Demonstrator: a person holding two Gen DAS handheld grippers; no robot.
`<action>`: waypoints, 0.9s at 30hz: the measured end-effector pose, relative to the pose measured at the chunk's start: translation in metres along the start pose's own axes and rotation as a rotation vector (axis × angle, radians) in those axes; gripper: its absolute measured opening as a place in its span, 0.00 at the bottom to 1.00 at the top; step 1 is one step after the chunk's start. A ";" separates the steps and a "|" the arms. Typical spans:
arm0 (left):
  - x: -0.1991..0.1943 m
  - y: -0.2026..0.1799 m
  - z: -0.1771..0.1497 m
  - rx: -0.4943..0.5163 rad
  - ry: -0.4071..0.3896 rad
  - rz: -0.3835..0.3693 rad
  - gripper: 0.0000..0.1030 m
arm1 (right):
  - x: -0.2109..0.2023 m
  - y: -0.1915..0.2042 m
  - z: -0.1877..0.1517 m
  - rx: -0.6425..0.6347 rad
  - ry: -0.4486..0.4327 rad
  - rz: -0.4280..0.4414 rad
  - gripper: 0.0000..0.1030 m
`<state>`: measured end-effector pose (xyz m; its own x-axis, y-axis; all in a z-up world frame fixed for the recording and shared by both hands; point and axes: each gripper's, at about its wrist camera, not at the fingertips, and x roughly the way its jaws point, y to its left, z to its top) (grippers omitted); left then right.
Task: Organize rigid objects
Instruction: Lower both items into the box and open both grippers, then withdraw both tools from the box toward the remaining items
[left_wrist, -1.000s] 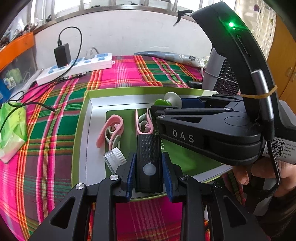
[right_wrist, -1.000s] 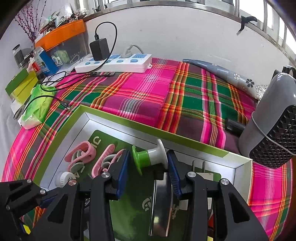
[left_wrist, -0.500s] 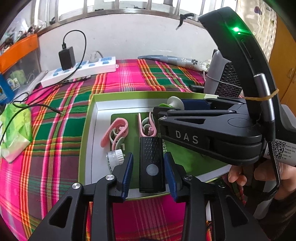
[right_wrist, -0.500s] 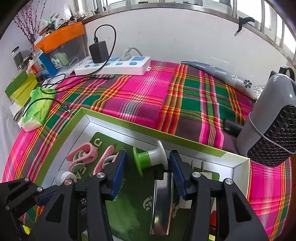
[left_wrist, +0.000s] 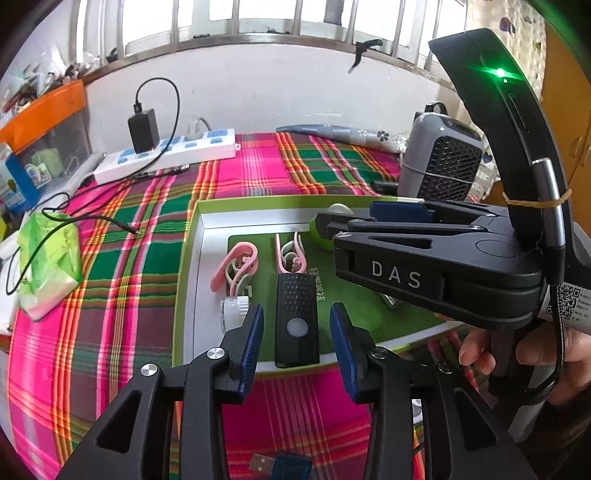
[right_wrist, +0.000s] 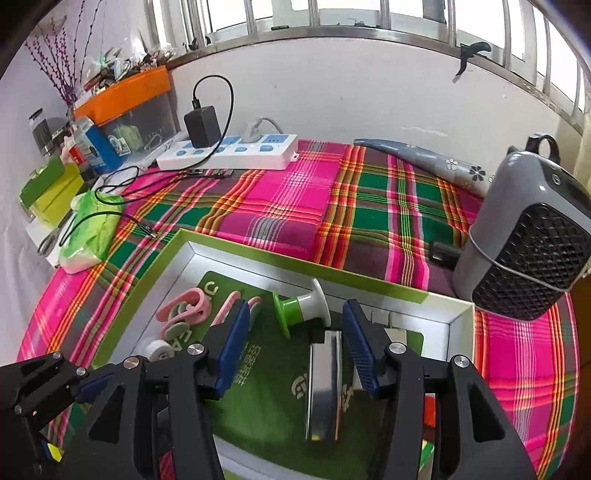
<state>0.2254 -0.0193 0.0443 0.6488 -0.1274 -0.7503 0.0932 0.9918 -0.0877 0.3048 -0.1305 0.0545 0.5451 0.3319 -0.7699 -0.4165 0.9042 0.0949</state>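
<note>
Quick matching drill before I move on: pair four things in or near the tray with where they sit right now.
Things:
1. black device
2. green-and-white spool
3. power strip
4. grey speaker

Places:
A. on the cloth outside the tray's right end
B. by the far wall, with a black charger plugged in
C. in the tray, between the left gripper's open jaws, untouched
D. in the tray near its far wall, lying on its side

Pairs: 1-C, 2-D, 3-B, 4-A
</note>
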 end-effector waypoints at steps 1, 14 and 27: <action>-0.002 0.000 0.000 -0.001 -0.002 0.001 0.35 | -0.002 0.000 -0.001 0.003 -0.003 0.002 0.52; -0.032 -0.007 -0.015 -0.004 -0.032 0.012 0.35 | -0.040 0.000 -0.021 0.047 -0.057 0.016 0.52; -0.061 -0.012 -0.040 0.001 -0.054 0.029 0.35 | -0.075 -0.002 -0.058 0.108 -0.089 0.007 0.52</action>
<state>0.1545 -0.0233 0.0649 0.6907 -0.0990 -0.7163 0.0748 0.9950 -0.0655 0.2228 -0.1731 0.0752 0.6072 0.3562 -0.7102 -0.3425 0.9239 0.1705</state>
